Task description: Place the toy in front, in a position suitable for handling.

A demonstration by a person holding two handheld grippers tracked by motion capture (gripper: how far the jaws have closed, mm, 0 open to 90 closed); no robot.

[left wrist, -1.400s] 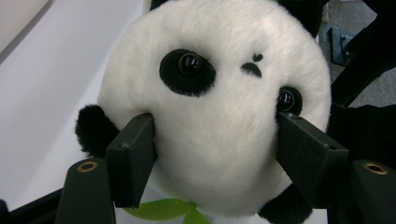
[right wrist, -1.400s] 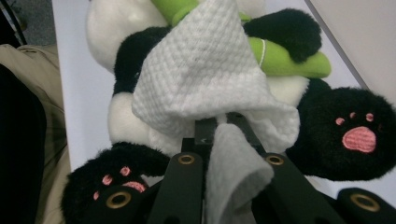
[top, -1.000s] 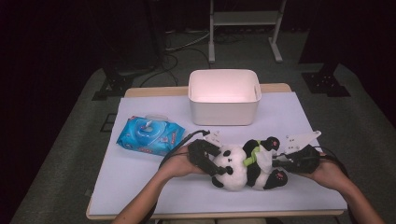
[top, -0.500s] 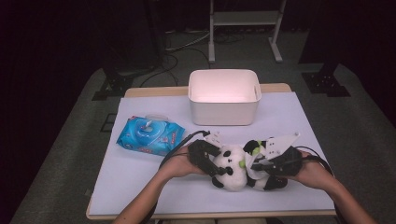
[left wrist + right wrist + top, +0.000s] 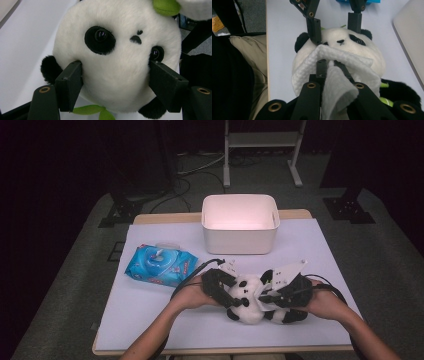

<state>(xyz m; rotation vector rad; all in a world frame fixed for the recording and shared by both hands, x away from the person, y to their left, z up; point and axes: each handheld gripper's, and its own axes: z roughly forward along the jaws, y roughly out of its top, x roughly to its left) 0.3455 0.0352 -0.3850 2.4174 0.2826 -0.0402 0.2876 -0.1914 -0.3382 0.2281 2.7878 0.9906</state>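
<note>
Lying low and centre in the high view on the white surface (image 5: 165, 320): a plush panda (image 5: 248, 301), black limbs spilling toward the lower right. Gripping its white head from either side, left tongs (image 5: 231, 299), pads (image 5: 70, 82) pressing into the fur just below the black ear and beside one eye patch, seen mid-frame in the left gripper view (image 5: 113, 82). Pinching a white wet wipe (image 5: 342, 75), right tongs (image 5: 331, 65), jaws pressed together on the cloth at the centre of the right gripper view, the wipe draping over the panda (image 5: 362, 50) across its head. Coming in from the lower right in the high view, right tongs (image 5: 262, 294), touching the toy. Sitting at left of centre in that view, well apart from the toy, a blue pack of wet wipes (image 5: 161, 265). Standing above the panda, toward upper centre, a white bin (image 5: 240, 242).
</note>
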